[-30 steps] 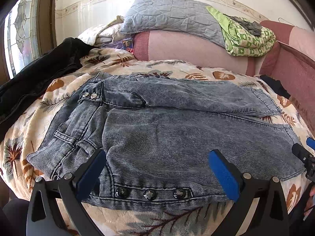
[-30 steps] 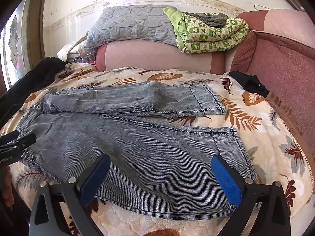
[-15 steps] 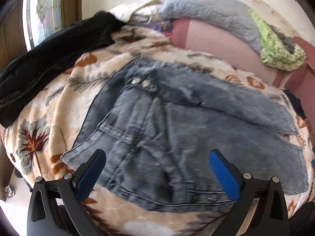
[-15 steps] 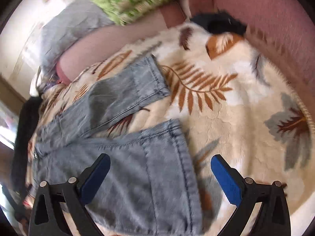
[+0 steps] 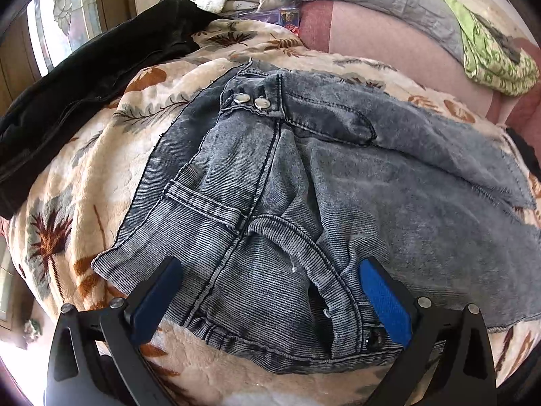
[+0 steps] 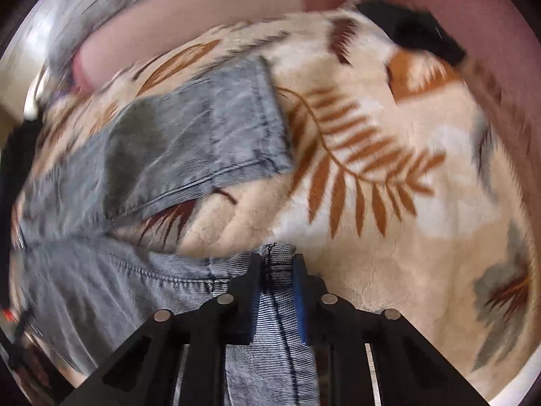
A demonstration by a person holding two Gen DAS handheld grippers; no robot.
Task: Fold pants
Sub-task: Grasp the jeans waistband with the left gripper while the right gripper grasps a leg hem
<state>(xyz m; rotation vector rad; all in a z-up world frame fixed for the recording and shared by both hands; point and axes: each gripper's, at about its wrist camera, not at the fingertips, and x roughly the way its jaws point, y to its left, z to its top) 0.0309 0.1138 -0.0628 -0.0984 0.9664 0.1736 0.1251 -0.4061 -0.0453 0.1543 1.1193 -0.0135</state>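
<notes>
While your right gripper (image 6: 275, 270) is closing, the hem corner of the pants (image 5: 304, 186) is bunched between its pads, the other leg lying ahead and to the left on the leaf-print blanket (image 6: 389, 203). Your left gripper (image 5: 270, 291) hangs spread wide, holding nothing, the waistband right below and between its fingers.

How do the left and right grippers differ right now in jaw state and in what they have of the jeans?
The left gripper stands wide open over the waistband of the grey-blue denim jeans, pads clear of the cloth. The right gripper is closing, with a leg's hem corner bunched between its pads. The left view is sharp, the right blurred. Both have blue pads on black fingers and point down at the leaf-print blanket.
</notes>
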